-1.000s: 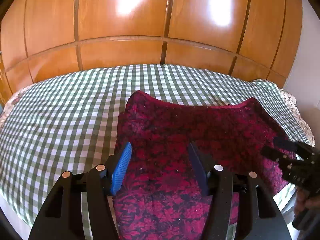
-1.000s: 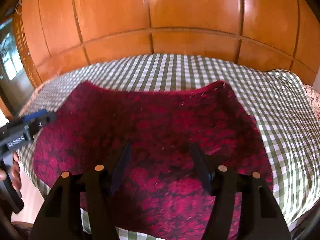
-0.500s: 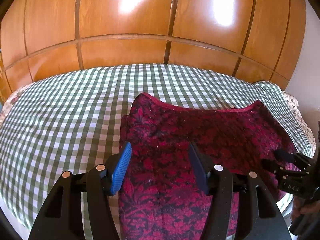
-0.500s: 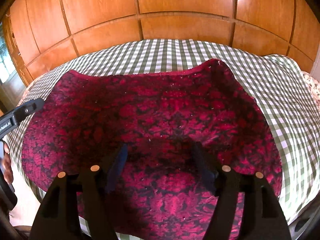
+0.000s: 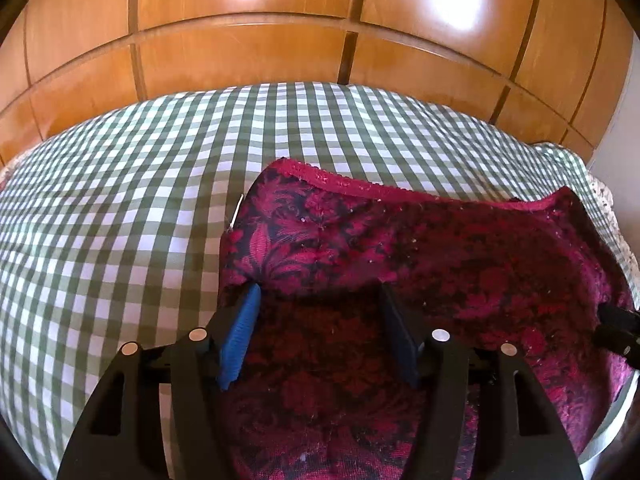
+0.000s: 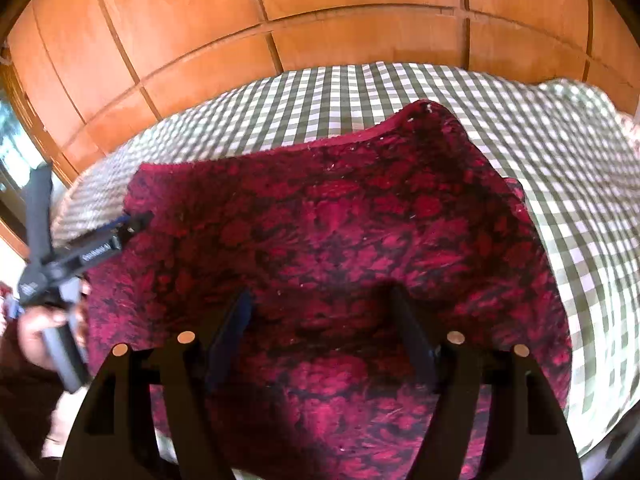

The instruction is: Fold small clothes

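While both gaping tools have sunk closer, the red garment lies ungripped.

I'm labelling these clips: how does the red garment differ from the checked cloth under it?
The red garment carries a dark floral pattern; the checked cloth has green and white squares. The garment is smaller and lies on top, while the cloth spreads well past it. The garment has a plain red trimmed edge. Both lie fairly flat.

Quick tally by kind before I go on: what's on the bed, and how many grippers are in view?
Red patterned garment: 1
Checked bedcover: 1
Grippers: 2, left gripper and right gripper, both with fingers apart over the garment
Total: 4
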A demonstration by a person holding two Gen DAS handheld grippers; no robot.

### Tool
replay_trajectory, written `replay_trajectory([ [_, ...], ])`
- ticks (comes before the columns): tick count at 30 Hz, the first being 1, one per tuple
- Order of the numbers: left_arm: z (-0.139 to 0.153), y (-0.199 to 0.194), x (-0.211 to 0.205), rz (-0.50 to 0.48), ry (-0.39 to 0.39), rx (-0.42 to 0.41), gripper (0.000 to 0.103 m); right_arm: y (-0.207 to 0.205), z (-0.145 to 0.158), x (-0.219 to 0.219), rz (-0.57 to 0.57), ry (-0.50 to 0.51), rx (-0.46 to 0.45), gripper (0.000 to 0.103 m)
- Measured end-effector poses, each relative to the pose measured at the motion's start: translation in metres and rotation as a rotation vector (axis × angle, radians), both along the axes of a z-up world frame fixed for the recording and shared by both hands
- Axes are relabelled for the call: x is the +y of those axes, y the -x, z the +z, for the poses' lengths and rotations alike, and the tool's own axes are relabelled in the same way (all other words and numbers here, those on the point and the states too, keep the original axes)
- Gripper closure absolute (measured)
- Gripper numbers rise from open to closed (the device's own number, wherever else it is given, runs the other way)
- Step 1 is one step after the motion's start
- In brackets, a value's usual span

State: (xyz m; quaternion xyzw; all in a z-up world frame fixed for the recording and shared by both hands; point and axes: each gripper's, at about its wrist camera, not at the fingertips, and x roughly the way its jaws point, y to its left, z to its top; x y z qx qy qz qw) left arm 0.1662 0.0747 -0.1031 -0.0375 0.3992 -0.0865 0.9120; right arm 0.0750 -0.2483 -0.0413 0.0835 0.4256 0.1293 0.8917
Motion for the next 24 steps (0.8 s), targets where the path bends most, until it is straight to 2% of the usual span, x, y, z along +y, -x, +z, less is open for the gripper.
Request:
replay_trajectory([
  [3, 0.007, 0.005, 0.005, 0.001, 0.029, 0.003, 0.043, 0.010, 0.017, -0.031, -0.075, -0.015, -0.063, 0.024],
  [5, 0.015, 0.014, 0.010, 0.006, 0.056, -0.010, 0.042, 0.016, 0.019, -0.053, -0.128, -0.038, -0.071, 0.022],
  [8, 0.029, 0.032, 0.013, 0.026, 0.093, -0.046, 0.036, 0.026, 0.007, -0.086, -0.207, -0.075, -0.036, 0.018],
  [10, 0.036, 0.046, 0.015, 0.028, 0.122, -0.061, 0.036, 0.032, -0.009, -0.105, -0.230, -0.149, 0.018, 0.017],
  [14, 0.042, 0.068, 0.010, -0.026, 0.190, -0.064, 0.036, 0.044, -0.045, -0.118, -0.237, -0.297, 0.121, 0.015],
  [17, 0.044, 0.080, 0.002, -0.085, 0.221, -0.059, 0.036, 0.054, -0.056, -0.121, -0.242, -0.387, 0.122, 0.014],
  [20, 0.041, 0.087, -0.013, -0.165, 0.224, -0.050, 0.039, 0.056, -0.059, -0.117, -0.215, -0.405, 0.132, 0.014],
  [23, 0.027, 0.081, -0.024, -0.206, 0.224, 0.018, 0.042, 0.054, -0.063, -0.108, -0.166, -0.394, 0.163, 0.014],
  [24, 0.021, 0.079, -0.026, -0.207, 0.214, 0.028, 0.042, 0.053, -0.062, -0.105, -0.155, -0.382, 0.163, 0.017],
])
